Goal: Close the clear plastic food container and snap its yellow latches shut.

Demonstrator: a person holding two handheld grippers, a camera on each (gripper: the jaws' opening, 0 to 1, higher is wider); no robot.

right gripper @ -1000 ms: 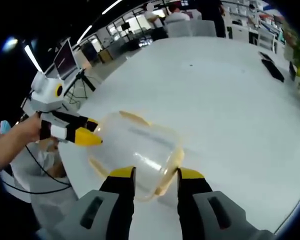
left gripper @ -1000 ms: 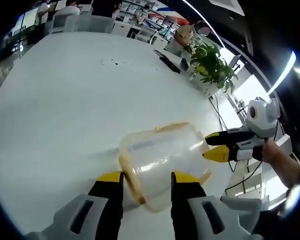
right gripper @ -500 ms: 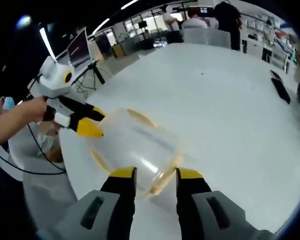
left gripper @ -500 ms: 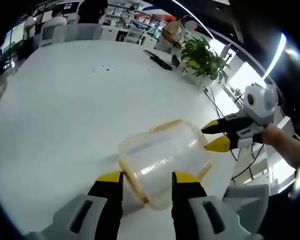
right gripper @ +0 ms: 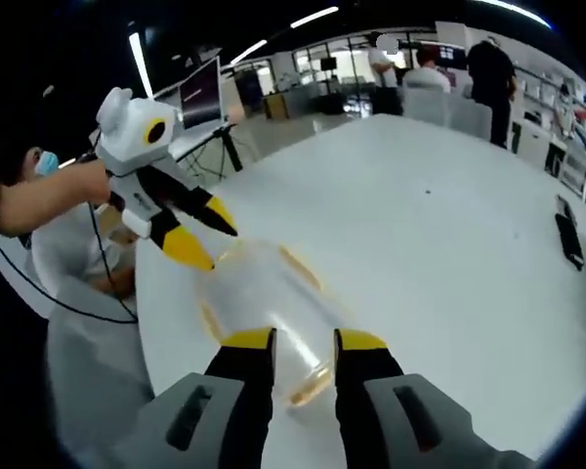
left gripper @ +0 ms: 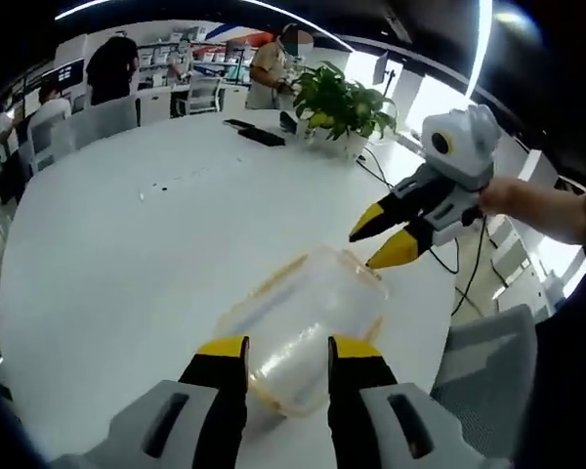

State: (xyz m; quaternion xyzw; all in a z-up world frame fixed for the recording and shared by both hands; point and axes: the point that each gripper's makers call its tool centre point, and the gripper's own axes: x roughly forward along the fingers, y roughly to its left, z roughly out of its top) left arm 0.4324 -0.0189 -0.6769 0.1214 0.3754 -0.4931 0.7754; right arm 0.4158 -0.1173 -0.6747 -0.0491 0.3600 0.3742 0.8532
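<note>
Clear container (left gripper: 308, 322) near white table (left gripper: 117, 254) edge

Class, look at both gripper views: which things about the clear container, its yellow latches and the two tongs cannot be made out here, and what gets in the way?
- Left gripper view: the container's near end is hidden behind the left tongs.
- Right gripper view: its near edge is hidden behind the right tongs.
- Yellow latches: blurred, so snapped or loose cannot be told.
- Whether either pair of tongs touches the container: unclear.
</note>
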